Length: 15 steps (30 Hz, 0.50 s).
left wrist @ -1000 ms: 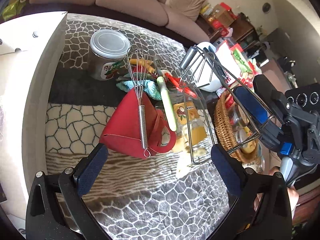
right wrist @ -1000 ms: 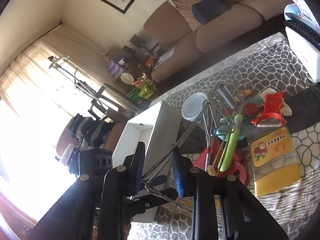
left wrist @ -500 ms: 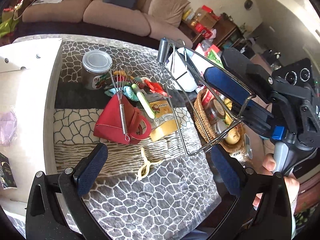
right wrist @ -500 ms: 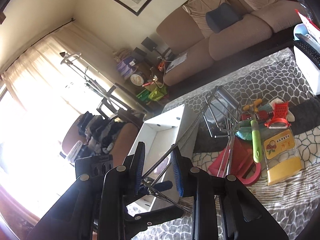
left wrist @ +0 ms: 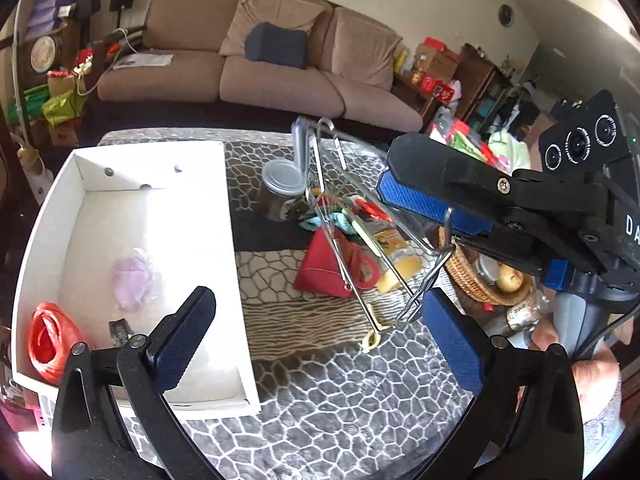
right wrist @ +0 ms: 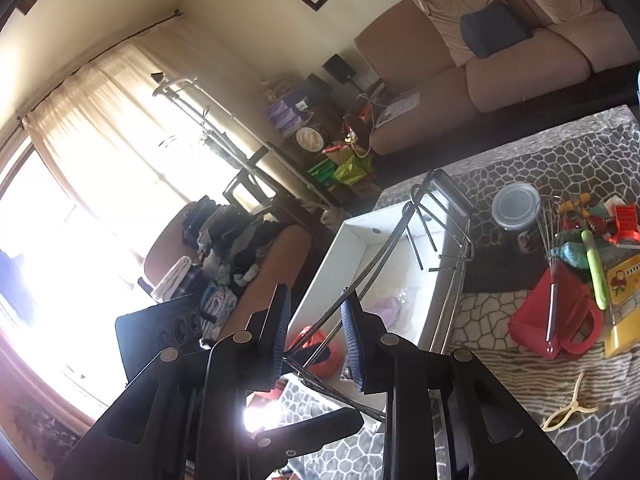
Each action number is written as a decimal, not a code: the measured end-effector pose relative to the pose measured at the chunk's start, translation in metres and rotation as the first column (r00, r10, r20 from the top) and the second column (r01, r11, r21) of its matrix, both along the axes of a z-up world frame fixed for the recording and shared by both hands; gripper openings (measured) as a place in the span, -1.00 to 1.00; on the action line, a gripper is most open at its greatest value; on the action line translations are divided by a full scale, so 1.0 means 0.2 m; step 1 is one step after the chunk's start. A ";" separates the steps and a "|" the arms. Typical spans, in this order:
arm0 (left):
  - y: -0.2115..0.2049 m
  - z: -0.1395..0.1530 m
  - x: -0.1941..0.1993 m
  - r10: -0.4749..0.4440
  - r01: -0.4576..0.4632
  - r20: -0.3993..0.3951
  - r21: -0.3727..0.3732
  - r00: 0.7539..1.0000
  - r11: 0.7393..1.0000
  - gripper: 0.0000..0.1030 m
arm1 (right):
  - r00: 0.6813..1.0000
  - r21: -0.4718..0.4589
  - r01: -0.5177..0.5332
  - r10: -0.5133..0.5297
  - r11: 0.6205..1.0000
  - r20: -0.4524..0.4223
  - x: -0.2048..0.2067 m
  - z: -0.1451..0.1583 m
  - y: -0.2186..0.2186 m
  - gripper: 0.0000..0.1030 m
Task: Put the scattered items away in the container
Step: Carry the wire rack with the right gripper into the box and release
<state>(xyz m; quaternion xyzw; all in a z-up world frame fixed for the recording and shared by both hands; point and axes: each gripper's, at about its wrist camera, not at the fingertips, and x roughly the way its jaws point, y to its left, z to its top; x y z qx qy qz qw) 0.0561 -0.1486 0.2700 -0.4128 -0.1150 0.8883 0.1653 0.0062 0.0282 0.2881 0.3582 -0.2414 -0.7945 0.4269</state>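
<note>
Both right gripper (right wrist: 316, 334) jaws pinch wire rack (right wrist: 436, 240), raised beside white box (right wrist: 360, 236).

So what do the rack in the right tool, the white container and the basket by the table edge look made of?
The rack looks like bare polished metal wire: thin silvery rods with bright glints. The white container seems painted board or card: flat matte walls, sharp corners, small round holes. The basket looks like woven wicker or rattan: tan plaited strands.

Right tool (left wrist: 444, 222) grips a wire rack (left wrist: 360, 216) lifted above the worktop (left wrist: 340, 392); left tool (left wrist: 316, 336) gapes beside the white box (left wrist: 224, 208).
</note>
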 end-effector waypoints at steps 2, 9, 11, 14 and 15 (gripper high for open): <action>-0.06 0.01 0.04 0.001 0.000 -0.011 0.020 1.000 1.000 1.00 | 1.000 -0.001 -0.019 0.019 1.000 -0.002 0.02 0.00 -0.08 -0.48; -0.26 -0.11 0.10 0.057 -0.057 0.032 -0.014 0.998 0.998 1.00 | 0.997 -0.003 -0.072 0.072 0.997 0.031 0.06 -0.06 -0.33 -0.40; -0.35 -0.15 0.12 0.079 -0.079 0.044 0.011 0.996 0.997 1.00 | 0.995 -0.014 -0.083 0.084 0.996 0.045 0.07 -0.09 -0.39 -0.40; -0.47 -0.20 0.12 0.110 -0.111 0.057 0.022 0.992 0.994 1.00 | 0.992 -0.010 -0.108 0.108 0.994 0.058 0.07 -0.13 -0.50 -0.40; -0.51 -0.21 0.12 0.114 -0.117 0.063 0.032 0.991 0.993 1.00 | 0.991 -0.010 -0.116 0.116 0.993 0.059 0.07 -0.14 -0.53 -0.41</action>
